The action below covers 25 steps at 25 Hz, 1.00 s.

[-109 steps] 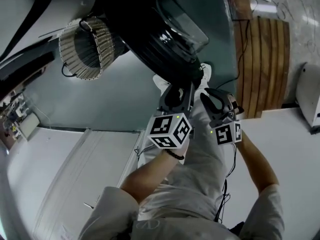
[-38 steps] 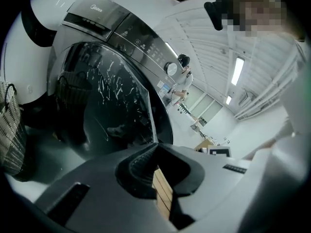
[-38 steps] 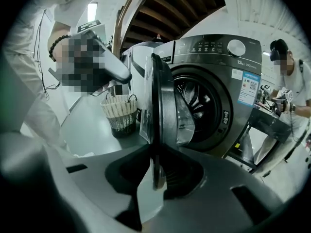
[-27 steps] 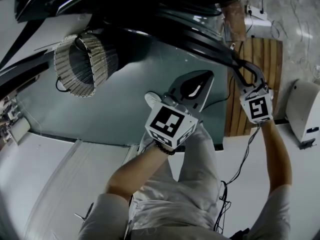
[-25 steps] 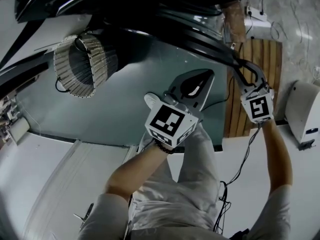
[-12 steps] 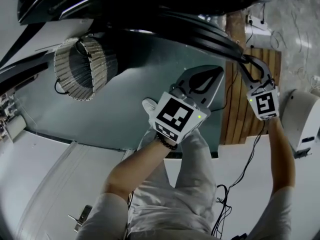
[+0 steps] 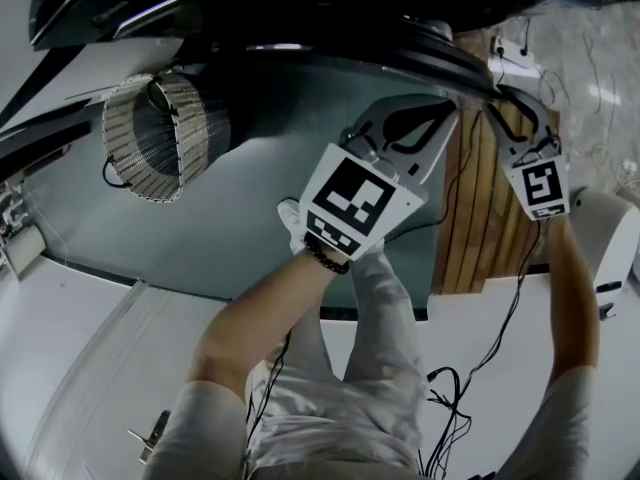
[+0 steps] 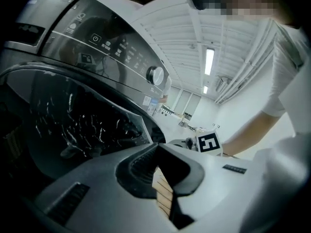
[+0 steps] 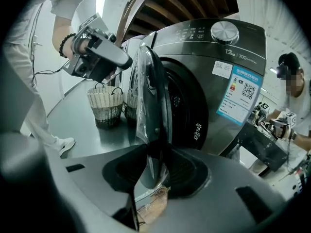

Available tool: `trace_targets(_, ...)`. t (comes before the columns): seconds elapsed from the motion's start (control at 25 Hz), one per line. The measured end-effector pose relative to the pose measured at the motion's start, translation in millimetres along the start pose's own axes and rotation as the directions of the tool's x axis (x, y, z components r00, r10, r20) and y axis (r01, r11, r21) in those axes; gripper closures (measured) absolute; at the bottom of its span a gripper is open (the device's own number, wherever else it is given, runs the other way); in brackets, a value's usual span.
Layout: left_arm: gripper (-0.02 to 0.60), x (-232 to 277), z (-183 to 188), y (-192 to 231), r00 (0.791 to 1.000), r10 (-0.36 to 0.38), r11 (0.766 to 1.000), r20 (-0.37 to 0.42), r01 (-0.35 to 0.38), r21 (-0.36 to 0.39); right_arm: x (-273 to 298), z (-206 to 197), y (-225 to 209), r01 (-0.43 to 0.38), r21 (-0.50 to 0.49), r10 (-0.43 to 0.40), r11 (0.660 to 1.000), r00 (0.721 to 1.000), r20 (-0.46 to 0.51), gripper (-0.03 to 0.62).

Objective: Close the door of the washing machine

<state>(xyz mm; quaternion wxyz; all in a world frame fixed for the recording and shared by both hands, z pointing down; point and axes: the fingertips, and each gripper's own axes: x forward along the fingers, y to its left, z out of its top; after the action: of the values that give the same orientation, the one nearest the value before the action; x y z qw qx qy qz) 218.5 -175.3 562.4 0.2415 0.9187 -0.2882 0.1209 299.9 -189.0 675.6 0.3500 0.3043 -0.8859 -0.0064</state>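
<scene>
The right tongs [image 9: 151, 165] are straddling the free edge of the washing machine door [image 9: 154, 91], their jaws having just been opening and the pads not visibly pressing on it. The door is standing ajar, edge-on directly ahead of these tongs. The left tongs [image 8: 158, 149] are staying off the door, fully closed and empty, with the wicker basket [image 7: 160, 133] sitting well apart to their left.
</scene>
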Motion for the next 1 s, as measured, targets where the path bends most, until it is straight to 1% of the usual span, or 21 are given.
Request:
trace_targets(0.12,0.58,11,8,2,1.0,-0.016,0.999,-0.002,0.016,0.034,5,1,-10,-0.009,-0.024,0.009,1.0,1.0,0.005,0.462)
trace_targets(0.24,0.58,23,15,3,1.0,-0.026,0.999,0.001,0.026,0.046,9,3,-18,-0.011,-0.034,0.012,0.999,1.0,0.009,0.461)
trace_targets(0.4,0.58,33,19,12,1.0,-0.009,0.999,0.007,0.009,0.049,16,4,-30,-0.008,-0.051,0.008,0.999,1.0,0.0,0.456)
trace_targets(0.6,0.58,42,23,23,1.0,0.011,0.999,0.015,-0.012,0.052,27,6,-47,0.008,-0.032,-0.009,0.999,1.0,-0.015,0.455)
trace_targets(0.76,0.58,48,26,30,1.0,0.022,0.998,0.019,-0.023,0.061,35,8,-59,0.016,-0.035,-0.017,0.999,1.0,-0.025,0.451)
trace_targets(1.0,0.58,53,36,37,0.999,0.025,0.997,0.03,-0.027,0.075,42,11,-77,0.059,-0.017,-0.06,0.998,0.998,-0.032,0.442)
